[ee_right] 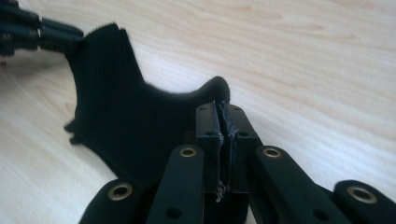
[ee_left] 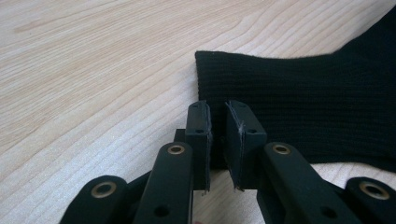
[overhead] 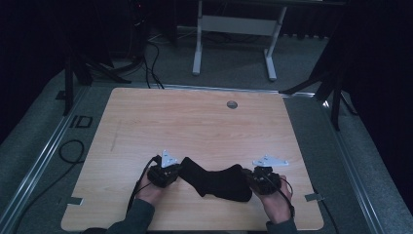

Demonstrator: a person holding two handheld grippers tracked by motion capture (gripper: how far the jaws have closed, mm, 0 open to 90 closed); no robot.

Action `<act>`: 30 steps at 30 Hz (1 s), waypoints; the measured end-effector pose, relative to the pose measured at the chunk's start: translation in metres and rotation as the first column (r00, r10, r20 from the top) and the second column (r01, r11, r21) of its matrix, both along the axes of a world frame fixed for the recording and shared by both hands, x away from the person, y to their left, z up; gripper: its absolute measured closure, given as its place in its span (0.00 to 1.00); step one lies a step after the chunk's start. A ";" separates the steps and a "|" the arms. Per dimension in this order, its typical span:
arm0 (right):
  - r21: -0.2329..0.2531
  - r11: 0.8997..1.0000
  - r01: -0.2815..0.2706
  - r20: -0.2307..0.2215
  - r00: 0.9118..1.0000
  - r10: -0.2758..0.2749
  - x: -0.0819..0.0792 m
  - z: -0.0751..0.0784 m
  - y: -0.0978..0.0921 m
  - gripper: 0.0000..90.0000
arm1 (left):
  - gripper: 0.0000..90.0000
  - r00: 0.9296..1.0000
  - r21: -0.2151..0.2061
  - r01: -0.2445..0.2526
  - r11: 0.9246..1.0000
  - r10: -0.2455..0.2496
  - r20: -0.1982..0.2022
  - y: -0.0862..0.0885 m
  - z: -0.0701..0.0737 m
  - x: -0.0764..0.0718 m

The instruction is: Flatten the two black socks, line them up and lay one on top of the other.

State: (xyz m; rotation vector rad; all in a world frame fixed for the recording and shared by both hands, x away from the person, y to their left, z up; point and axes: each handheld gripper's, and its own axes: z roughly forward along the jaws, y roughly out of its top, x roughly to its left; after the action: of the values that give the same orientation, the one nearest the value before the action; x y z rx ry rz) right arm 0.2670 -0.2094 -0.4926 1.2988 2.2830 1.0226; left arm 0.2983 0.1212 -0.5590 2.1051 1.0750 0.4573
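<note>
A black sock (overhead: 216, 181) lies flat near the 6 o'clock edge of a wooden table (overhead: 195, 122), stretched between two hand-held claws. The left claw (ee_left: 217, 133) sits at the ribbed cuff at 9 o'clock, its jaws a narrow gap apart. The right claw (ee_right: 222, 122) is clamped tight on the sock's other end at 3 o'clock. A round grommet (overhead: 232, 104) sits well apart at 12 o'clock.

**Black sock stretched flat**

A black ribbed sock (overhead: 217, 182) lay flat near the desk's front edge, spread sideways, cuff to the left, toe to the right, its heel bulging toward the front.
</note>
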 end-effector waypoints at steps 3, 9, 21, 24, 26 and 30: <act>-0.004 1.000 0.009 -0.010 1.000 -0.009 -0.006 -0.004 -0.005 0.95 | 0.89 1.000 0.001 0.001 1.000 -0.001 -0.002 0.000 0.000 -0.001; -0.013 1.000 0.009 -0.065 0.998 -0.010 -0.012 -0.023 -0.011 0.95 | 0.88 1.000 0.009 0.002 1.000 -0.002 -0.003 0.001 0.001 -0.002; -0.100 0.994 0.039 -0.067 0.997 -0.046 -0.001 -0.054 -0.010 0.94 | 0.86 1.000 0.013 0.000 1.000 0.000 -0.006 0.002 0.001 -0.002; -0.111 0.992 0.053 -0.041 0.997 -0.058 0.002 -0.054 -0.011 0.93 | 0.86 1.000 0.018 0.000 1.000 0.001 -0.007 0.001 0.002 -0.002; -0.109 0.992 0.065 -0.028 0.997 -0.068 0.004 -0.054 -0.012 0.91 | 0.86 1.000 0.018 -0.001 1.000 0.001 -0.007 0.001 0.002 -0.002; -0.104 0.990 0.091 -0.001 0.996 -0.091 0.008 -0.055 -0.017 0.85 | 0.86 1.000 0.020 -0.002 1.000 0.002 -0.008 0.001 0.002 -0.001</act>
State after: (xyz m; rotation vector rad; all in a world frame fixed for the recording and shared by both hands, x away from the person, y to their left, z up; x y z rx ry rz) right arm 0.2750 -0.2262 -0.5479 1.3509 2.2268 0.8593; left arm 0.2969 0.1224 -0.5571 2.1250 1.0807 0.4629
